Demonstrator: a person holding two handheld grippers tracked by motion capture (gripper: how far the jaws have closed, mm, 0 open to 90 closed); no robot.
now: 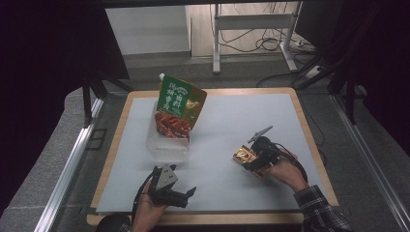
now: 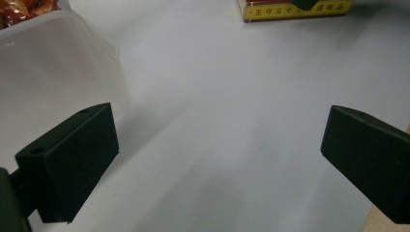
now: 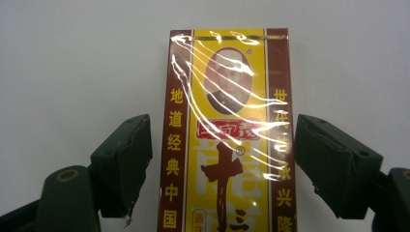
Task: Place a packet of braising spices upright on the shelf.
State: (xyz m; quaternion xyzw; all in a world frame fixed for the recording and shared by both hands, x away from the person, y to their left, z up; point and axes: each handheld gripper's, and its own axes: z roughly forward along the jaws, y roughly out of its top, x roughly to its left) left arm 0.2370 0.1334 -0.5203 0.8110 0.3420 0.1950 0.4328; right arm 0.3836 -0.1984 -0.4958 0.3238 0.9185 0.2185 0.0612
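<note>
Yellow-and-brown box (image 3: 227, 140) is seen lying flat on the white tabletop (image 1: 232, 130), straddled by the right tool (image 3: 223, 159), whose jaws stand open with a gap on each side, no pad pressing. Its long axis runs straight ahead along the jaws. The left tool (image 1: 169, 188), open and empty, is held well apart, near the clear container (image 1: 167, 145) and its green pouch (image 1: 179, 104).

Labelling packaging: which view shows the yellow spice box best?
The right gripper view: the yellow spice box lies face up on the table, between open jaws, print legible. The high view shows it small, half hidden under the right tool. The left gripper view catches one edge.
</note>
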